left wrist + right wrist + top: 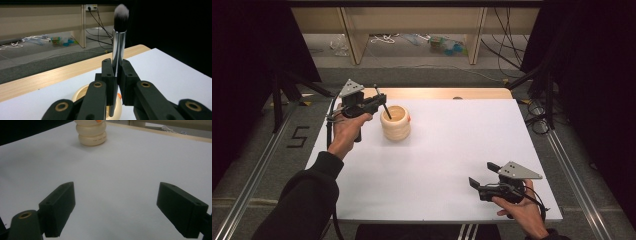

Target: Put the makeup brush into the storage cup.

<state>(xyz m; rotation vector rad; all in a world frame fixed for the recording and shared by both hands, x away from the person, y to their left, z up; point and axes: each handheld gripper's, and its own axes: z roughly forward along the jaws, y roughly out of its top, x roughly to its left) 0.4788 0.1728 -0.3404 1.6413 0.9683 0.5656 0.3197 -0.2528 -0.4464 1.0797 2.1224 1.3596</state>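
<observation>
One brush, one ridged cup, two grippers on a white table (437, 160).
At five o'clock the right gripper (484, 175) rests with jaws wide apart; at ten o'clock the left gripper (380, 102) clamps a chrome-ferruled makeup brush (118, 42), bristles up, handle slanting down into the cream ribbed holder (395, 122).

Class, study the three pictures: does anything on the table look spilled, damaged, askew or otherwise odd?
Nothing stands out. The cream holder stands upright on the white table. The left tongs grip a makeup brush over it; the right tongs hang open, apart.
</observation>
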